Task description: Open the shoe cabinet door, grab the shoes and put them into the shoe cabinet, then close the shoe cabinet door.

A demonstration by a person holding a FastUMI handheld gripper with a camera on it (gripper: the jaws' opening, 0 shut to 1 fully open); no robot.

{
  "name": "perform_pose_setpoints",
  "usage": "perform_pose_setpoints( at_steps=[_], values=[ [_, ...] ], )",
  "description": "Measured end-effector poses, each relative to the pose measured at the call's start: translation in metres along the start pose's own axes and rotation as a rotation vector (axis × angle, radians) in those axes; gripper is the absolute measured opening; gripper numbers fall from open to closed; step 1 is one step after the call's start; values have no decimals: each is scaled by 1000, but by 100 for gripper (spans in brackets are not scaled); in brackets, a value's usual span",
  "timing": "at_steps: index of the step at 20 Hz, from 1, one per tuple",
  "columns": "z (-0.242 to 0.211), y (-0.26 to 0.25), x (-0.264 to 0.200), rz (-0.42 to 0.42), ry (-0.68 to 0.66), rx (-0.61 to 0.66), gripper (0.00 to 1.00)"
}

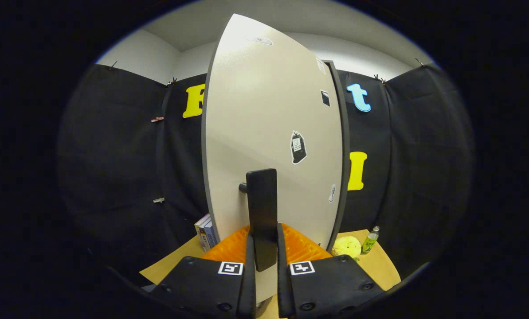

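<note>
- Black handle (261,212) of the shoe cabinet door (268,133) stands between my two fingers, and my gripper (264,252) is closed narrow on it; both fingers seem to press its sides.
- White door panel is right in front of me, with some small stickers (298,147) on its face and a dark edge (342,155) on its right side.
- I judge that the step in hand is a door step: I either pull the door open or push it closed. From this picture alone I cannot tell which one, because the inside of the cabinet is hidden.
- No shoes come into my sight here, so I cannot say if they are already inside.
- Beyond the door, on the wooden table (379,266), there is a yellow soft toy (346,246) just beside a small green bottle (370,241), and some books (205,232) stand at the left of the door.
- Next move, in my opinion, needs a firm hold on the handle and a swing that follows the arc of the hinge, not a straight line, or the handle can slip out of my fingers.
- After the door stops, I must open my fingers and draw back without catching the handle.
</note>
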State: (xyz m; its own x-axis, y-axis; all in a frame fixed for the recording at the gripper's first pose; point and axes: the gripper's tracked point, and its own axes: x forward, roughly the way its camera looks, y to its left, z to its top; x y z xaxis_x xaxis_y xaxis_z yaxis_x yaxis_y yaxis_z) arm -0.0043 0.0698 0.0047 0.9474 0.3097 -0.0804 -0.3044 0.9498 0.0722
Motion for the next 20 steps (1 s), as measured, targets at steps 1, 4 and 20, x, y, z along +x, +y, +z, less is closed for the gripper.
perform_pose_setpoints(
  at_steps=[1, 4, 20],
  values=[
    [0, -9, -7, -6, 0, -3, 23],
    [2, -29, -18, -19, -17, -12, 23],
    [17, -163, -64, -176, -24, 25, 17]
  ],
)
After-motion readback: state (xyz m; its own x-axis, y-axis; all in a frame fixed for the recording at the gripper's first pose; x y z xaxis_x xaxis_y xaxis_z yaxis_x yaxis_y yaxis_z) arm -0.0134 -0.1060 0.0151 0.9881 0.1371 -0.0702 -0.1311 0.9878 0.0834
